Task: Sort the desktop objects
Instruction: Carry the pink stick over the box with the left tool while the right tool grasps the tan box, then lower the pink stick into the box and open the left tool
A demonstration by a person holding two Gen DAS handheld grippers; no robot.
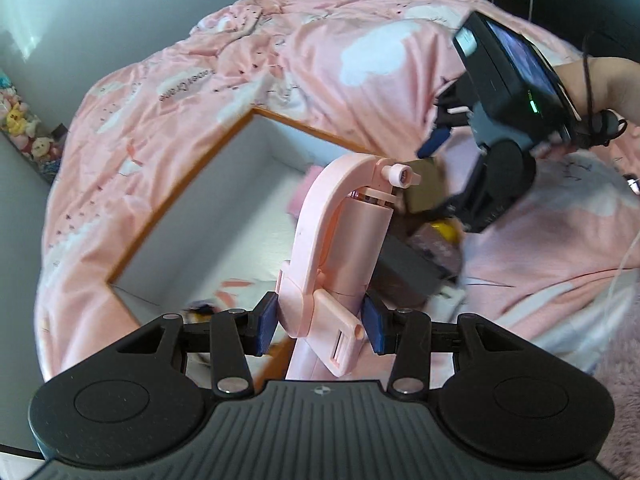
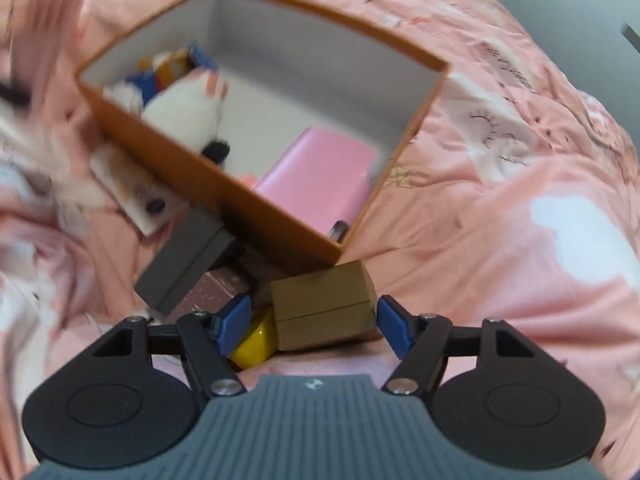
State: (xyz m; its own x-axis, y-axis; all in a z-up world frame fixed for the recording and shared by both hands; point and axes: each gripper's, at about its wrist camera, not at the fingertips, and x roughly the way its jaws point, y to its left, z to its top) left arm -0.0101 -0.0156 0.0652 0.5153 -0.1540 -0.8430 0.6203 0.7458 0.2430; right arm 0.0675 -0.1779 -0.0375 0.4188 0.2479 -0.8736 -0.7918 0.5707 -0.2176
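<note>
My left gripper (image 1: 320, 326) is shut on a pink folding phone stick (image 1: 340, 240), which it holds up over the near corner of an orange-rimmed box (image 1: 176, 200). In the right wrist view the orange box (image 2: 280, 208) holds a white plush toy (image 2: 184, 116) and a pink flat case (image 2: 320, 176). My right gripper (image 2: 314, 322) stands open astride a small olive-brown box (image 2: 324, 304) on the bedcover. Its left pad is clear of the box. A yellow object (image 2: 256, 340) lies by that pad.
A grey box (image 2: 188, 256), a maroon box (image 2: 216, 288) and a white card (image 2: 132, 192) lie against the orange box's near wall. The pink bedcover (image 2: 520, 240) spreads all around. A hand (image 1: 600, 84) carries the right gripper (image 1: 440, 148). Plush toys (image 1: 20, 120) line the left wall.
</note>
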